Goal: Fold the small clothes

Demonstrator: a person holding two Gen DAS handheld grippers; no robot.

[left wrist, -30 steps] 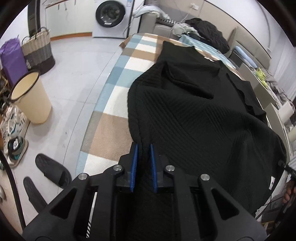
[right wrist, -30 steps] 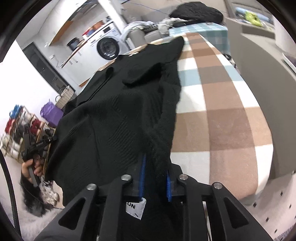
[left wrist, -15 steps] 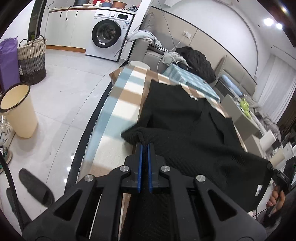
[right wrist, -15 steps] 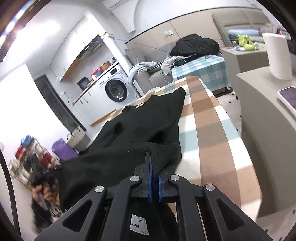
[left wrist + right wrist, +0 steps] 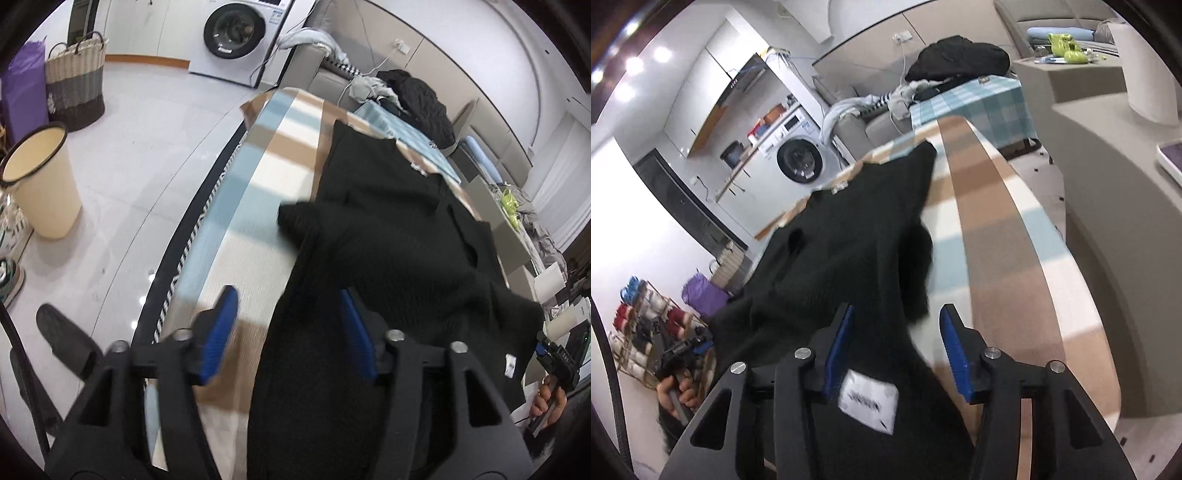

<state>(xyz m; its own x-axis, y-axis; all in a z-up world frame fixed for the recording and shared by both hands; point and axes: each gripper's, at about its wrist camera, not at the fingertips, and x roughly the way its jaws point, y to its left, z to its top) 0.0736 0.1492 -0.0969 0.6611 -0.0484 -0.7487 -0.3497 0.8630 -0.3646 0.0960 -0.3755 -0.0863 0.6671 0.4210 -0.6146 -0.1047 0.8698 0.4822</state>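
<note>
A black knit garment (image 5: 388,236) lies along the checked table (image 5: 280,173), its near part folded back over itself. My left gripper (image 5: 288,325) has its jaws opening; the cloth's near left edge lies loose between the blue pads, which stand apart from it. In the right wrist view the same garment (image 5: 849,229) shows a white label (image 5: 868,402) near the gripper. My right gripper (image 5: 895,338) is opening too, with the cloth's right edge lying slack between its pads (image 5: 953,350). The other gripper and the hand (image 5: 676,391) holding it show at the lower left.
On the floor to the left stand a cream bin (image 5: 40,184), a woven basket (image 5: 75,92) and slippers (image 5: 62,336). A washing machine (image 5: 236,37) and a sofa with clothes (image 5: 417,96) lie beyond the table. Grey cabinets (image 5: 1108,177) flank the table's right side.
Both grippers carried the garment's near edge forward over the cloth, then opened and let it go. The edge now lies folded on the garment.
</note>
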